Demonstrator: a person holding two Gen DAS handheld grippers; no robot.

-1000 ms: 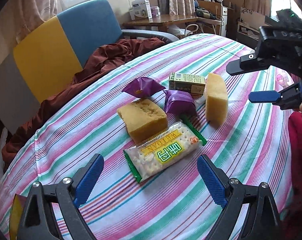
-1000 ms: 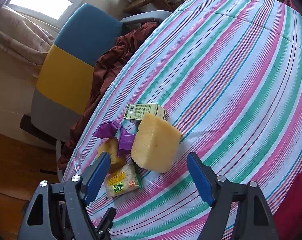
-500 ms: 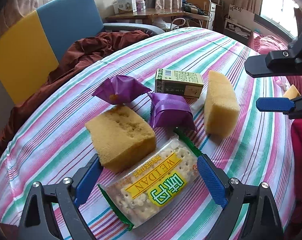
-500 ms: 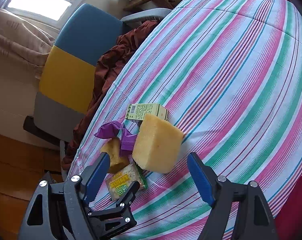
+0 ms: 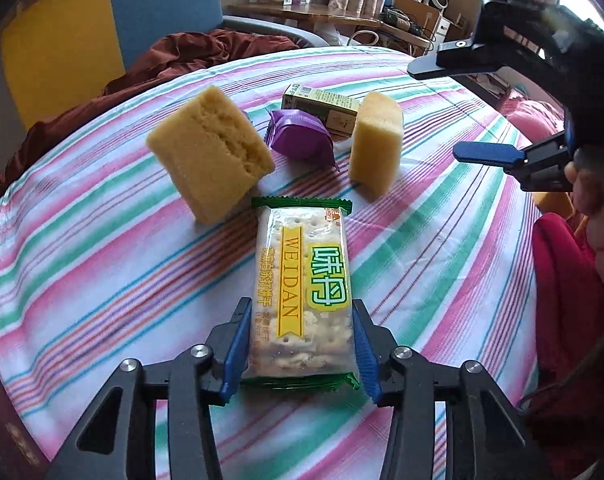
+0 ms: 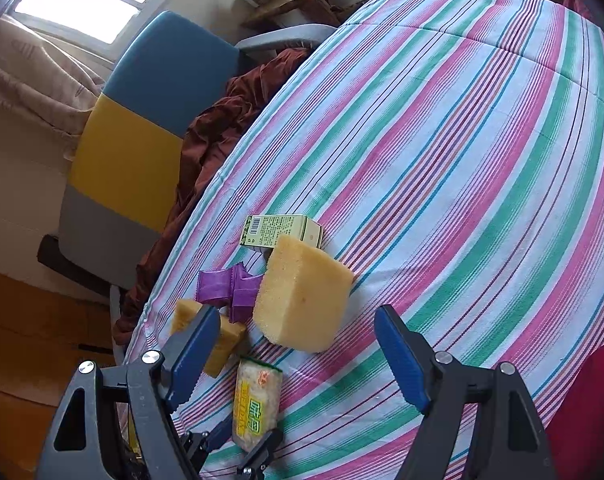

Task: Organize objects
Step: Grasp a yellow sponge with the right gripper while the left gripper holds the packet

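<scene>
My left gripper (image 5: pixel 299 344) is shut on the near end of a green-edged cracker packet (image 5: pixel 302 276) that lies on the striped tablecloth; the packet also shows in the right wrist view (image 6: pixel 257 404). Beyond it are a yellow sponge block (image 5: pixel 209 152), a purple candy wrapper (image 5: pixel 299 138), a green box (image 5: pixel 322 106) and a second yellow sponge (image 5: pixel 376 142). My right gripper (image 6: pixel 297 356) is open and empty, above the table near the larger sponge (image 6: pixel 302 296). It shows at the right of the left wrist view (image 5: pixel 442 108).
The round table (image 6: pixel 442 140) has a pink, green and white striped cloth. A blue, yellow and grey chair (image 6: pixel 141 136) with a dark red cloth (image 6: pixel 221 120) stands at its far left edge. A red cushion (image 5: pixel 566 300) lies at the right.
My left gripper moved forward and closed on the cracker packet, which now lies lengthwise between its fingers. The right gripper stayed open and hardly moved.
</scene>
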